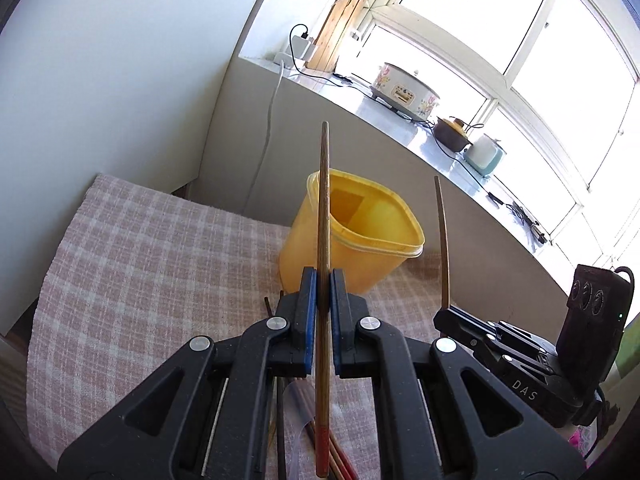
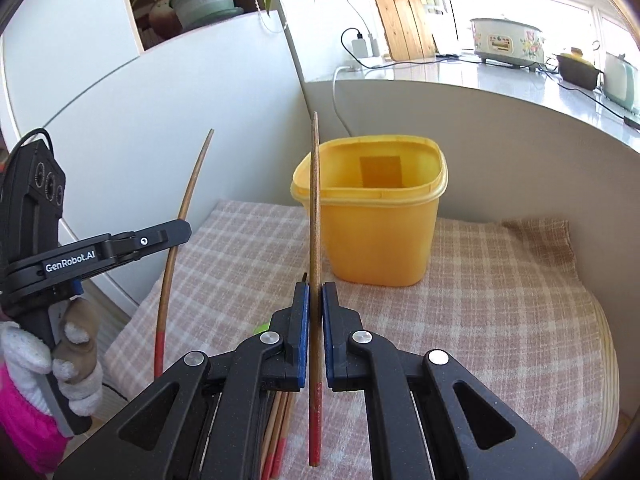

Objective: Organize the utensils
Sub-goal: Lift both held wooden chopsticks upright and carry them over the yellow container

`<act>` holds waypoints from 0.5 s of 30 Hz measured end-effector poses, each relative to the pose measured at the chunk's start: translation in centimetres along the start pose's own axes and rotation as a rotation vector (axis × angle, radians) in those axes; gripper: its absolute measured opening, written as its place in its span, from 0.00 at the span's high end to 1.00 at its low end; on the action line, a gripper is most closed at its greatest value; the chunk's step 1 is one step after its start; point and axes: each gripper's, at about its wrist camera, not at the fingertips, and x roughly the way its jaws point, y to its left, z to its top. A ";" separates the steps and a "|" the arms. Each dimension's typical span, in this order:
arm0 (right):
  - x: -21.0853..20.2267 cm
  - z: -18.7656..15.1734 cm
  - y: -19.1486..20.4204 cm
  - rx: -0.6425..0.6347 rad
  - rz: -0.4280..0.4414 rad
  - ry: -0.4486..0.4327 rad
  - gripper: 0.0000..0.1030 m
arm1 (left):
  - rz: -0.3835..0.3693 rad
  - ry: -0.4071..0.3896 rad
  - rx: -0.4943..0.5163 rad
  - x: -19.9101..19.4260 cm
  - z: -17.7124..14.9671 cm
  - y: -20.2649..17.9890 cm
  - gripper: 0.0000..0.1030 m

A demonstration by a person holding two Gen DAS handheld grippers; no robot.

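My left gripper [image 1: 323, 280] is shut on a wooden chopstick [image 1: 323, 200] with a red end, held upright in front of the yellow plastic container [image 1: 352, 236]. My right gripper [image 2: 315, 292] is shut on a second red-ended chopstick [image 2: 314, 200], also upright, before the same open container [image 2: 376, 224]. Each gripper shows in the other's view: the right one [image 1: 452, 312] at lower right with its chopstick [image 1: 442, 240], the left one [image 2: 176, 232] at left with its chopstick [image 2: 180, 232]. More chopsticks [image 2: 280, 432] lie on the cloth below the grippers.
A pink checked cloth [image 2: 480, 300] covers the table. A white wall [image 1: 120, 100] stands to the left, a grey ledge [image 2: 500, 120] behind the container. On the windowsill are a slow cooker [image 1: 404, 88], pots, cables and a charger [image 1: 300, 46].
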 end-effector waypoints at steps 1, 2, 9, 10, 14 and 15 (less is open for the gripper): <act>0.0 0.6 -0.2 -0.001 -0.003 -0.015 0.95 | -0.002 -0.012 0.003 0.3 0.6 -0.2 0.96; 0.1 1.1 -0.4 -0.004 -0.007 -0.028 0.95 | -0.004 -0.023 0.001 0.7 1.3 -0.3 0.96; 1.3 4.9 -1.1 -0.043 -0.077 -0.090 0.95 | -0.004 -0.094 0.028 3.3 5.9 -2.0 0.96; 1.4 5.3 -1.0 -0.051 -0.089 -0.098 0.95 | -0.007 -0.101 0.037 3.7 6.5 -2.2 0.96; 1.5 7.3 -1.2 -0.066 -0.114 -0.135 0.95 | -0.033 -0.128 0.044 5.0 8.6 -3.2 0.96; 1.5 7.7 -1.2 -0.071 -0.119 -0.143 0.95 | -0.034 -0.136 0.046 5.3 9.1 -3.4 0.96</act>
